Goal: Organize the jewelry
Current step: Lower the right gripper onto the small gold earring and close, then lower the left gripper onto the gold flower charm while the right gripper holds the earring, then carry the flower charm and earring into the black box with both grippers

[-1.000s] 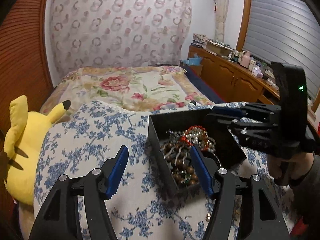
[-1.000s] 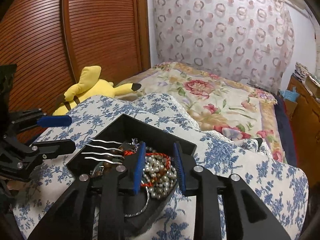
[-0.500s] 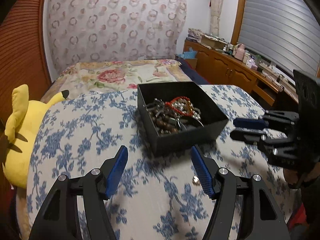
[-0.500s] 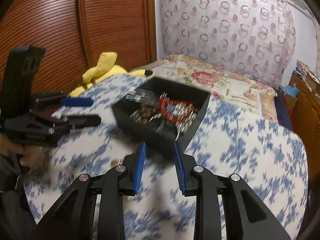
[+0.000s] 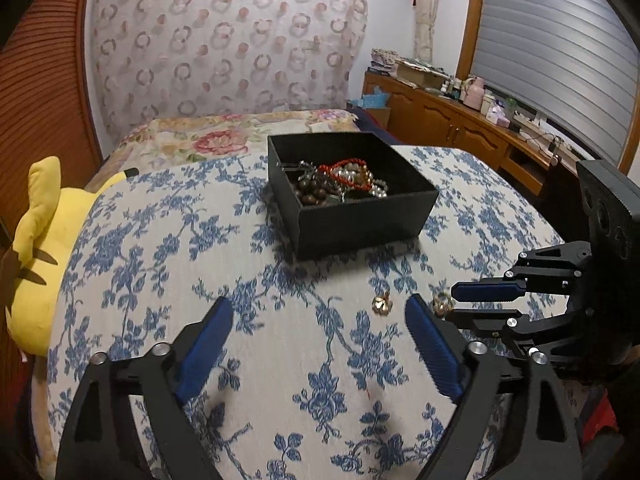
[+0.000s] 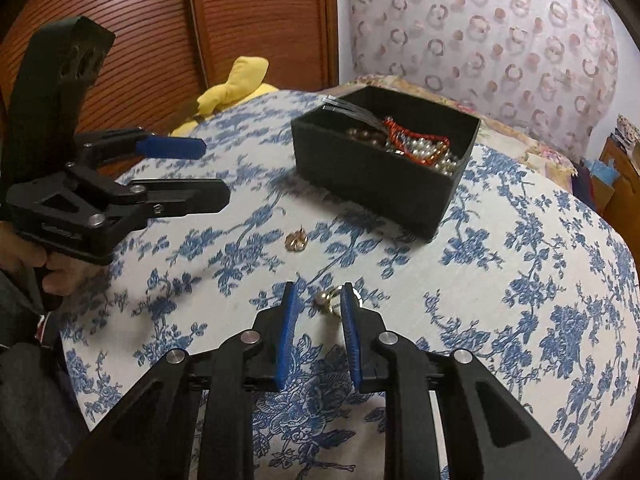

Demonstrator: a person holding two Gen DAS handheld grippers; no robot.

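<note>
Right gripper (image 6: 317,300) has a small gold earring (image 6: 328,300) low in the frame between its jaws, which have just been closing but aren't pinching yet. I'd drop the tips onto the cloth before squeezing, it's tiny. Left gripper (image 5: 318,332) has just been opening, jaws wide, empty. Count: two loose gold earrings, the other (image 6: 296,240) mid-frame; one black box (image 6: 360,178) of beads upper center.

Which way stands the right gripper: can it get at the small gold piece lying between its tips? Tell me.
Probably yes. The right gripper has been closing around the gold piece, which lies on the floral cloth between its fingertips; the pads do not press it yet, and nothing blocks the way.
</note>
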